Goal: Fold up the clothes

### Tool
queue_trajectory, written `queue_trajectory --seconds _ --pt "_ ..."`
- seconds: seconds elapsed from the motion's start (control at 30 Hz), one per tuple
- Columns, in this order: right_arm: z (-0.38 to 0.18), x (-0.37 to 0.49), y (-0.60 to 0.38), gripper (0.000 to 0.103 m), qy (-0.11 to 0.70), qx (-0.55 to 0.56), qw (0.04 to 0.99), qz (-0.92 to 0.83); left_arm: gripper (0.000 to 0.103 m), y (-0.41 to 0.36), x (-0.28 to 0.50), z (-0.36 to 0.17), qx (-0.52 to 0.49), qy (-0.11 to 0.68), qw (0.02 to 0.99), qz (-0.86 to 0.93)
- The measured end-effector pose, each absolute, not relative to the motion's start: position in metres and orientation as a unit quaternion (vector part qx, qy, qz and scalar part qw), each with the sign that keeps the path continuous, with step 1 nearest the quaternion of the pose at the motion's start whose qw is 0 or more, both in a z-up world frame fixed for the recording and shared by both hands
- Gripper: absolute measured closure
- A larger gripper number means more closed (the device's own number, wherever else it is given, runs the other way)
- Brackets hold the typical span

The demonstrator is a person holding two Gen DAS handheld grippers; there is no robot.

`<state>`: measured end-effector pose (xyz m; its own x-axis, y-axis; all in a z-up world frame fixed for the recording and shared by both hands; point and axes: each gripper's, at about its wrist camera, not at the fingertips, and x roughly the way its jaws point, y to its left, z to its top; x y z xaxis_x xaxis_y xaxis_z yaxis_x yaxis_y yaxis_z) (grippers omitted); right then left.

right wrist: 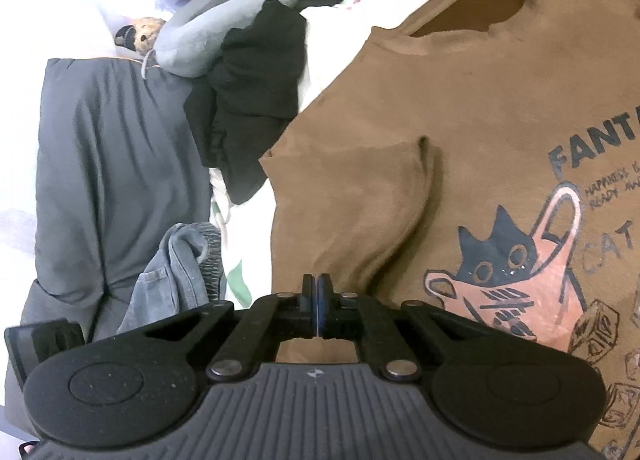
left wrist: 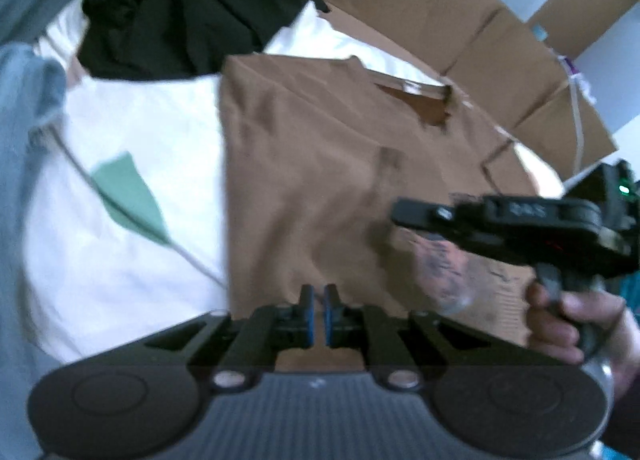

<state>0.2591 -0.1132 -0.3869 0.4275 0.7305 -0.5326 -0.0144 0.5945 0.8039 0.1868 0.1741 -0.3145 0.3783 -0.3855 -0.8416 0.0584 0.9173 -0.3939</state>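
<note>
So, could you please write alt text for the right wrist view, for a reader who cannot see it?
A brown T-shirt with a cat print lies spread on white bedding, and the right gripper is above its lower part with jaws shut. To the left are a black garment, a grey jacket and a grey plush toy.

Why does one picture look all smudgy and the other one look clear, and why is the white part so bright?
Left wrist view: smeared by motion blur, so the brown T-shirt and the other gripper look soft. Right wrist view: sharp, so the cat print and its letters read clearly. Both views: the white bedding glares to plain white, and the fisheye lens bends the edges.
</note>
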Motion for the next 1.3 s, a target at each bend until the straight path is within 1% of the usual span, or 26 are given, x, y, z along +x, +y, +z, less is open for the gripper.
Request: queue_trajectory --seconds 0.1,0.13,0.17,0.3,0.37,0.47,0.5,0.53,0.57,0.6,0.63,0.8,0.9,0.93,1.0,1.03,1.07,1.1,1.17,1.2,1.3 --pt "-0.385 0.260 -0.114 0.103 0.474 0.376 0.759 0.241 0.092 0.166 0.179 -0.323 -0.178 0.532 0.817 -0.134" --pt "-0.385 0.261 -0.115 0.103 0.476 0.372 0.761 0.236 0.089 0.163 0.177 -0.326 -0.187 0.530 0.817 -0.131" --pt "-0.386 0.261 -0.116 0.103 0.480 0.370 0.762 0.229 0.083 0.160 0.175 -0.330 -0.196 0.528 0.816 -0.127" --pt "-0.393 0.257 -0.125 0.101 0.488 0.375 0.761 0.205 0.078 0.147 0.176 -0.348 -0.228 0.541 0.801 -0.117" --pt "-0.394 0.254 -0.129 0.100 0.488 0.376 0.763 0.196 0.070 0.142 0.176 -0.355 -0.243 0.547 0.794 -0.109" --pt "-0.396 0.251 -0.135 0.098 0.487 0.376 0.767 0.183 0.066 0.139 0.178 -0.363 -0.260 0.558 0.782 -0.095" --pt "-0.397 0.252 -0.137 0.095 0.488 0.375 0.768 0.178 0.065 0.139 0.179 -0.365 -0.269 0.559 0.779 -0.093" --pt "-0.399 0.254 -0.139 0.082 0.488 0.375 0.769 0.172 0.062 0.141 0.179 -0.367 -0.284 0.558 0.774 -0.088" --pt "-0.400 0.255 -0.142 0.073 0.486 0.376 0.771 0.166 0.057 0.142 0.180 -0.368 -0.297 0.556 0.772 -0.084" --pt "-0.400 0.257 -0.145 0.059 0.481 0.379 0.774 0.158 0.056 0.144 0.180 -0.369 -0.309 0.553 0.770 -0.079" --pt "-0.401 0.261 -0.147 0.059 0.479 0.380 0.776 0.153 0.055 0.146 0.180 -0.370 -0.322 0.550 0.767 -0.074" --pt "-0.411 0.281 -0.149 0.060 0.484 0.379 0.775 0.150 0.053 0.158 0.173 -0.374 -0.409 0.517 0.751 -0.037" --pt "-0.413 0.291 -0.147 0.060 0.488 0.371 0.775 0.153 0.053 0.161 0.166 -0.378 -0.444 0.502 0.742 -0.021" --pt "-0.413 0.293 -0.146 0.060 0.488 0.368 0.776 0.154 0.054 0.161 0.164 -0.381 -0.454 0.498 0.739 -0.016" --pt "-0.413 0.298 -0.144 0.062 0.487 0.362 0.780 0.155 0.061 0.162 0.161 -0.386 -0.470 0.491 0.734 0.002" --pt "-0.414 0.301 -0.143 0.066 0.487 0.358 0.781 0.155 0.072 0.164 0.158 -0.389 -0.482 0.485 0.729 0.010" --pt "-0.415 0.304 -0.142 0.070 0.489 0.355 0.782 0.154 0.088 0.165 0.156 -0.393 -0.491 0.482 0.725 0.016" --pt "-0.416 0.307 -0.141 0.077 0.491 0.353 0.782 0.151 0.097 0.167 0.154 -0.396 -0.501 0.479 0.721 0.023" --pt "-0.417 0.312 -0.141 0.098 0.493 0.352 0.782 0.148 0.098 0.168 0.152 -0.399 -0.511 0.477 0.714 0.033" --pt "-0.416 0.313 -0.140 0.102 0.493 0.350 0.783 0.149 0.098 0.167 0.152 -0.397 -0.507 0.478 0.717 0.026" --pt "-0.410 0.314 -0.140 0.102 0.486 0.345 0.788 0.155 0.099 0.162 0.151 -0.389 -0.494 0.479 0.726 0.004"
